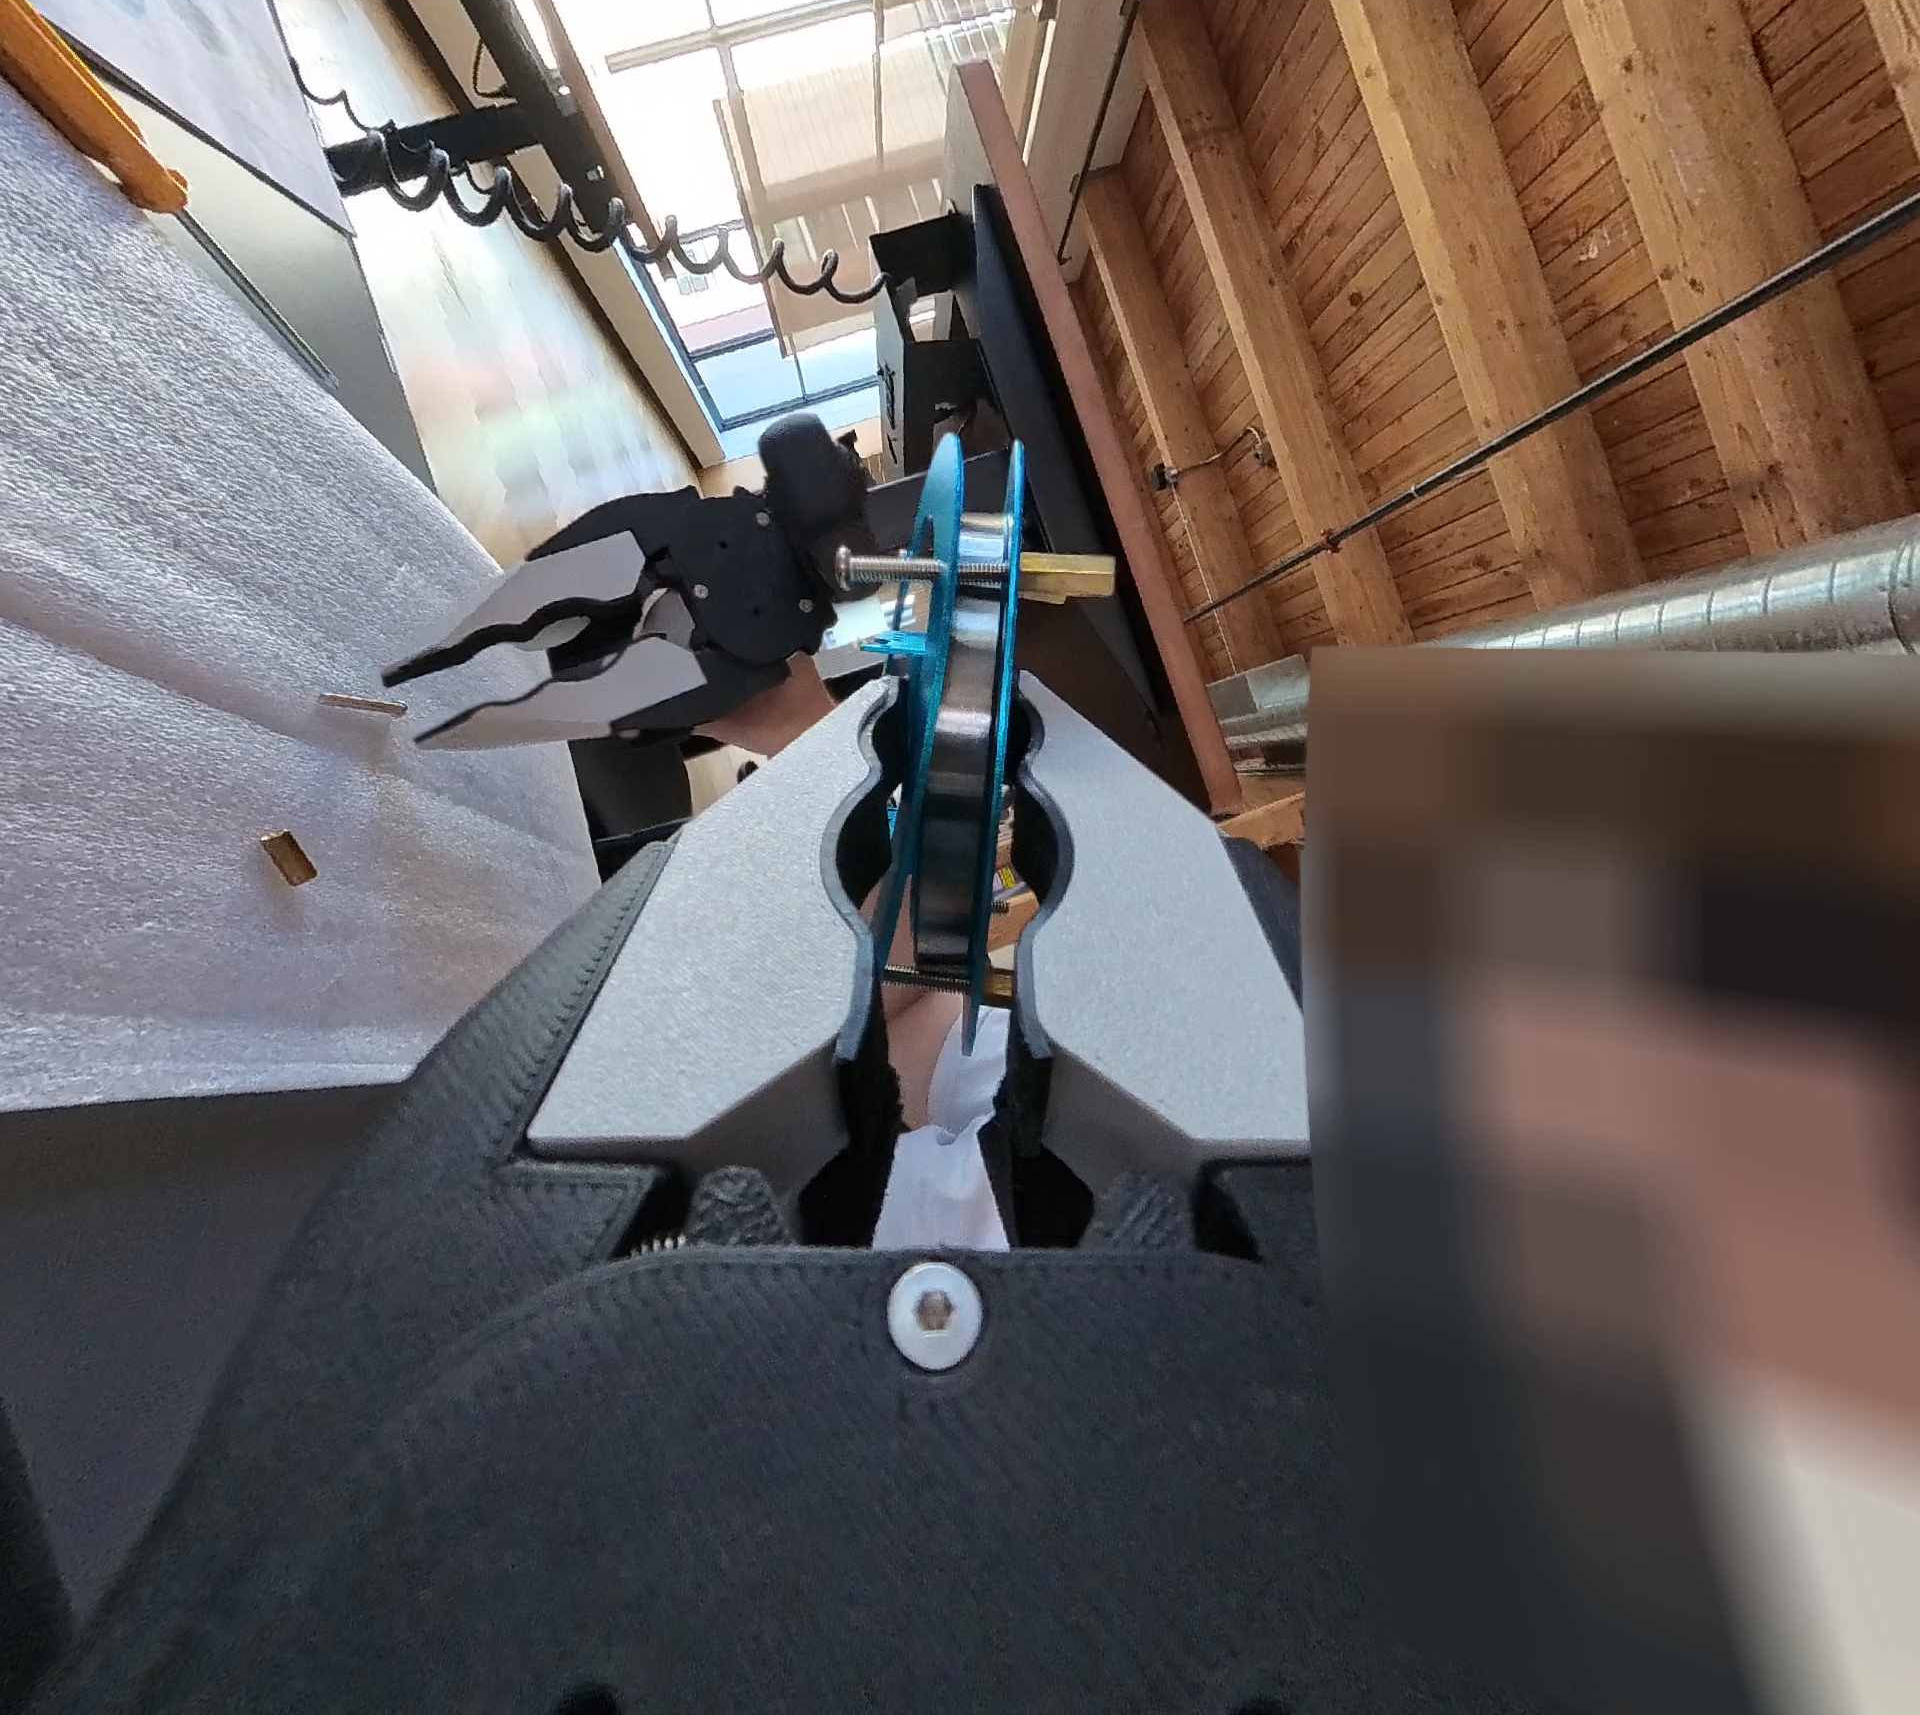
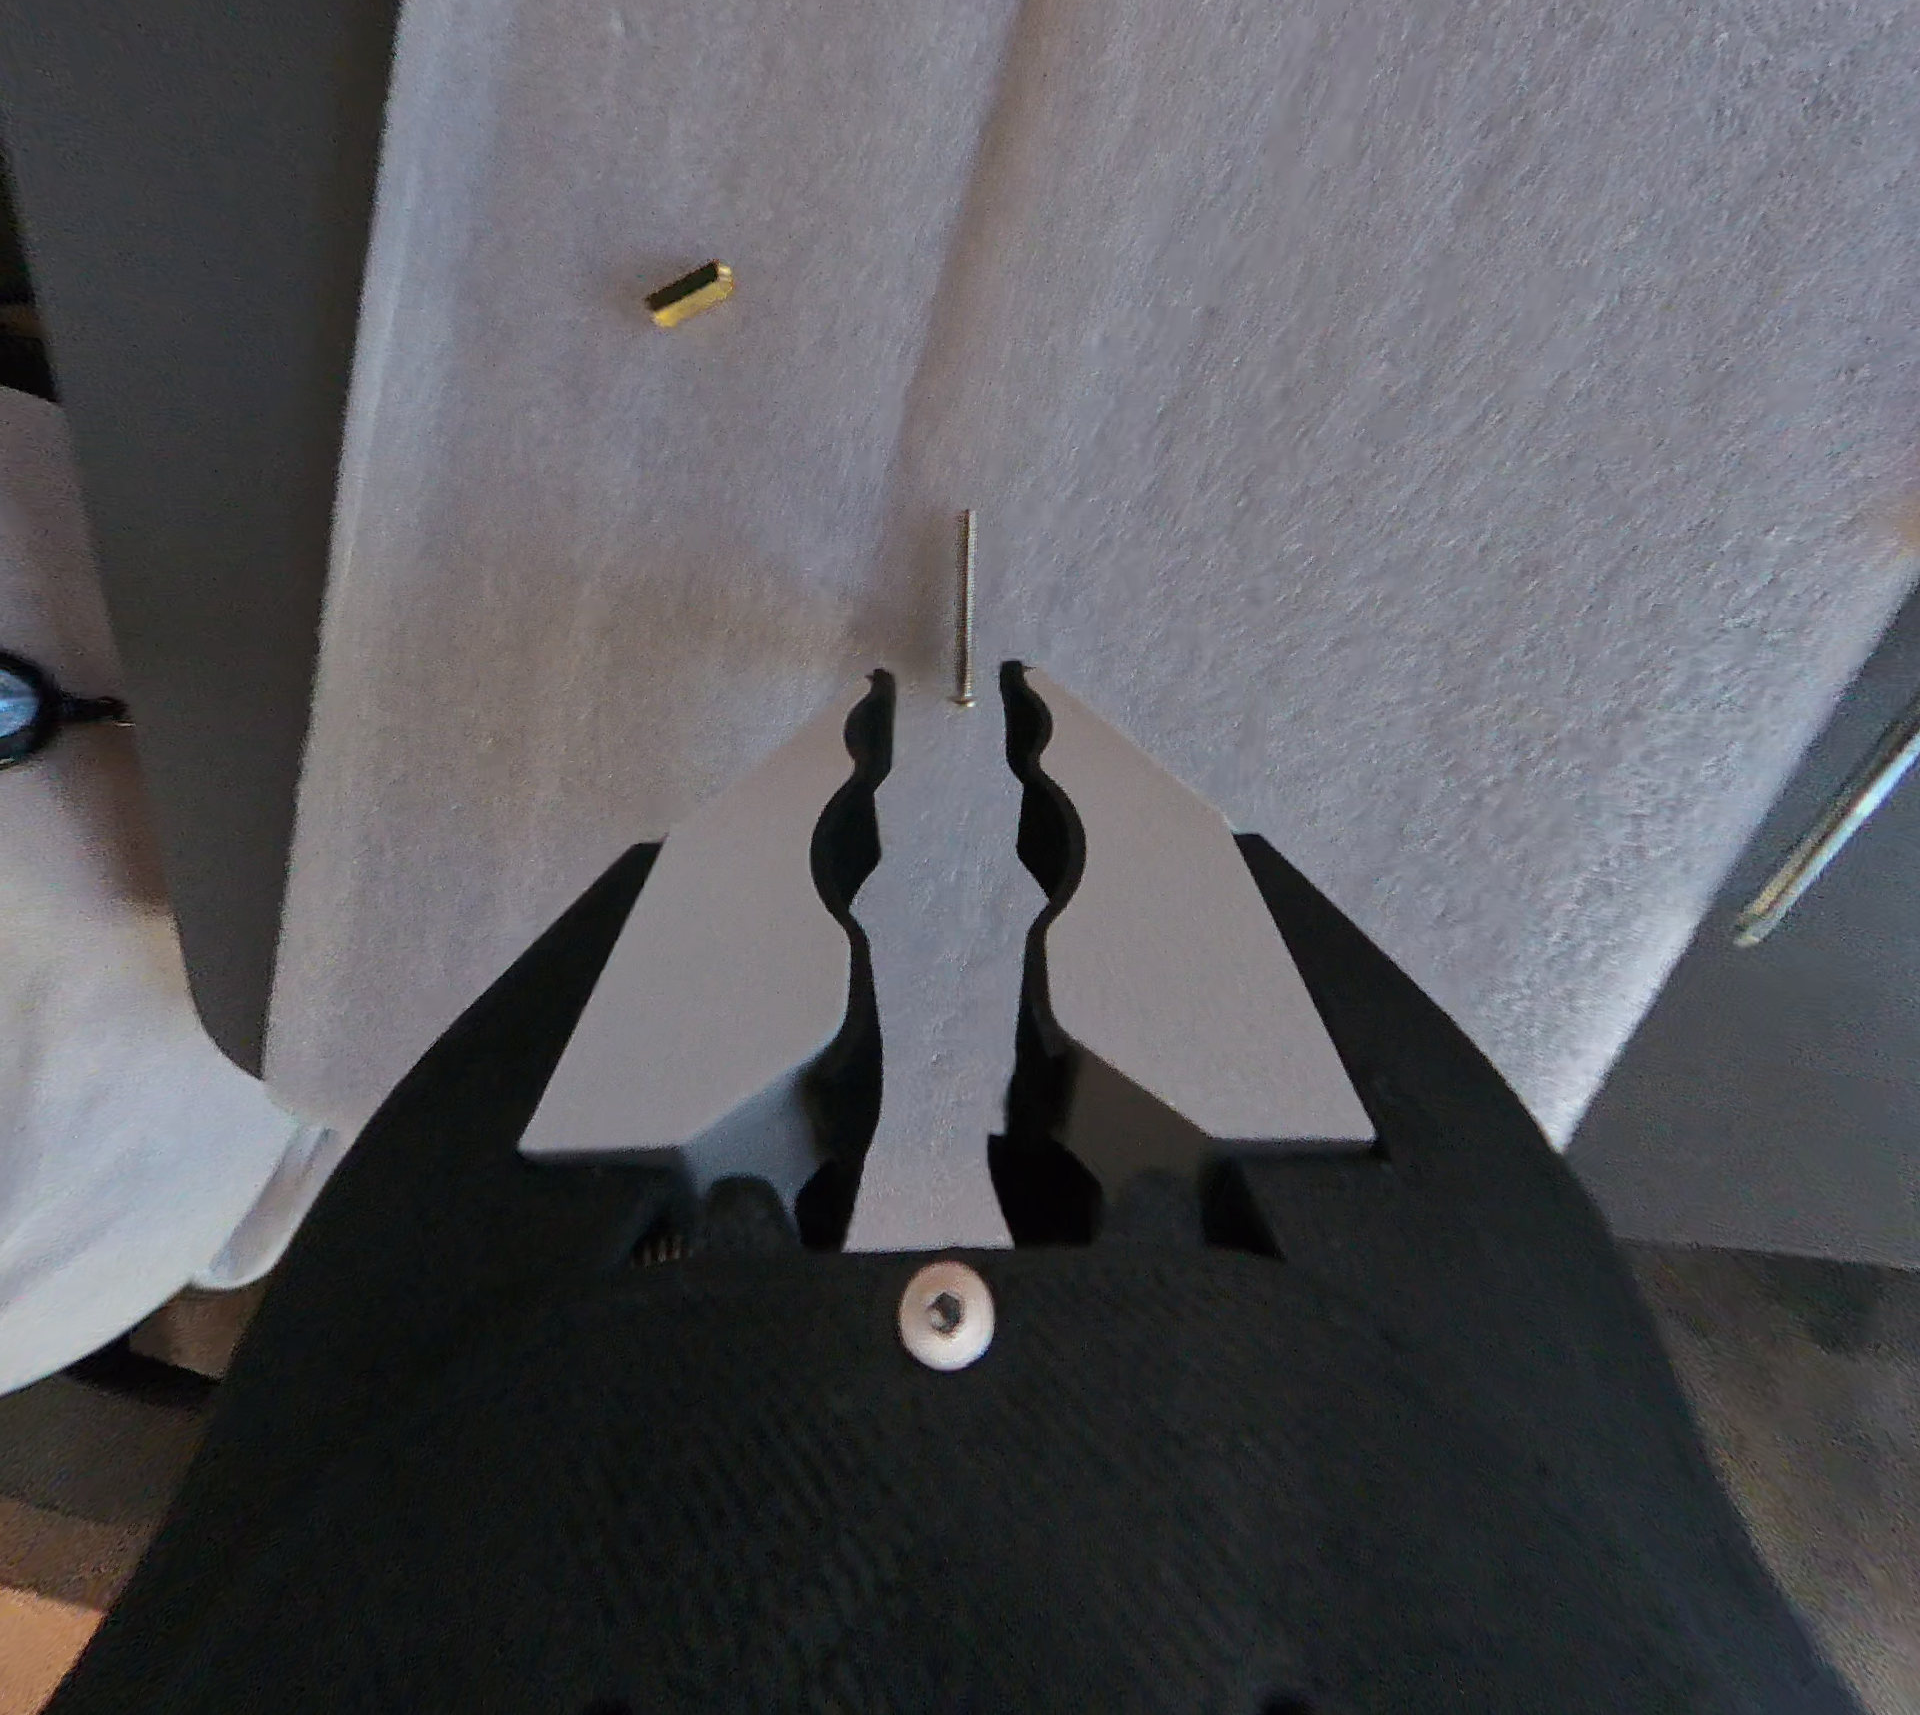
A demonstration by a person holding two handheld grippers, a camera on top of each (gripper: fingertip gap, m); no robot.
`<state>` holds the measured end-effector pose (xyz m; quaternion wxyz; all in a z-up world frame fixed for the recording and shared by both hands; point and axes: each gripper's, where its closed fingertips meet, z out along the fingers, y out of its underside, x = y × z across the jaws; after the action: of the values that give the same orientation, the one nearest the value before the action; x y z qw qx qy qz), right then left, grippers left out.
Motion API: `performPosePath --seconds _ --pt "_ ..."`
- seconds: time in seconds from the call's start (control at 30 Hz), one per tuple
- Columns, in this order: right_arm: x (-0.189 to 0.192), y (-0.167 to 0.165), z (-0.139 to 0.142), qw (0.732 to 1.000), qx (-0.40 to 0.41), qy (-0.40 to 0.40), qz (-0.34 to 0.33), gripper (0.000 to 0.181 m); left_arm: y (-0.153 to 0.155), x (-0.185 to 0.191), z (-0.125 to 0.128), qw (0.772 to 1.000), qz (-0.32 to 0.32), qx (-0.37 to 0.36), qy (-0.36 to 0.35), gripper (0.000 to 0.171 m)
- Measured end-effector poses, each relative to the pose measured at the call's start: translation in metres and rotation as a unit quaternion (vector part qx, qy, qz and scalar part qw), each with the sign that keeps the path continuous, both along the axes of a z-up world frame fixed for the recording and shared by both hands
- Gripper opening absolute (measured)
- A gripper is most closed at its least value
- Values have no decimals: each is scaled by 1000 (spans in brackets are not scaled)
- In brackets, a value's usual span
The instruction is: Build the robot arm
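Two grippers are in your hands, and they stand in different states. Your left gripper (image 1: 951, 709) is closed on a blue disc assembly (image 1: 961, 626): two thin blue plates with a dark metal ring between them, clamped edge-on between the grey fingers (image 1: 727, 917). A silver screw (image 1: 894, 566) runs across the plates near the top and ends in a brass standoff (image 1: 1065, 576); a second screw crosses lower down, close to the finger roots. Behind the fingers you can see white cloth and a bare arm, partly hidden.

Your right gripper (image 2: 943, 676) is partly open and holds nothing. It points down at a white foam sheet (image 2: 1351, 315). A loose thin screw (image 2: 964, 605) lies on the sheet, head just between the fingertips (image 2: 881, 686) and shaft pointing away, touching neither finger as far as you can tell. A loose brass standoff (image 2: 691, 294) lies farther out to the left, well apart from the screw.

From the left wrist view, the right gripper (image 1: 400, 709) hovers near the foam sheet (image 1: 208, 626), with the same standoff (image 1: 288, 857) lying beside it. Beyond stand a coiled black cable (image 1: 623, 231), windows and a timber ceiling (image 1: 1455, 211). No writing on any part can be read.
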<state>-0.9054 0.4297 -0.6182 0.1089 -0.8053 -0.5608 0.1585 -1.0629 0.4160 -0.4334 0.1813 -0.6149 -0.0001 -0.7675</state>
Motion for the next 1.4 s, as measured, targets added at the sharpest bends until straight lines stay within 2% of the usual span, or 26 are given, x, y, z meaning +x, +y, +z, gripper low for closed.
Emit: performPosePath --seconds 0.13,0.3,0.4,0.57,0.67,0.77,0.87,0.97,1.1,1.2,1.3,1.4 --pt "-6 -1 10 998 -5 56 -8 20 2 6 1 1000 5 2 3 15" --pt "-6 7 6 999 37 28 3 20 6 14 1 1000 5 0 5 15" --pt "-6 4 -2 1000 19 13 9 20 8 20 -1 1000 4 0 13 15" --pt "-7 3 -6 999 29 20 27 6 14 25 -7 1000 12 -6 20 15" --pt "-9 -1 -4 998 34 45 25 2 19 27 -13 999 23 -10 21 15" --pt "-15 -4 11 989 72 126 12 2 24 30 -19 999 35 -17 17 15" --pt "-25 -10 44 958 122 258 -9 1 28 36 -23 999 41 -28 5 15" --pt "-31 -16 83 904 169 392 -25 1 31 48 -20 999 37 -34 -12 15" --pt "-28 -18 99 868 150 471 -36 2 34 69 -9 998 26 -43 -35 16" --pt "-19 -23 120 833 151 532 -32 2 35 84 -3 999 17 -36 -24 16" --pt "-7 -29 138 806 172 566 -17 2 35 97 4 999 7 -38 -22 16" --pt "5 -32 146 792 199 577 -9 1 35 110 11 998 -5 -46 -33 16"
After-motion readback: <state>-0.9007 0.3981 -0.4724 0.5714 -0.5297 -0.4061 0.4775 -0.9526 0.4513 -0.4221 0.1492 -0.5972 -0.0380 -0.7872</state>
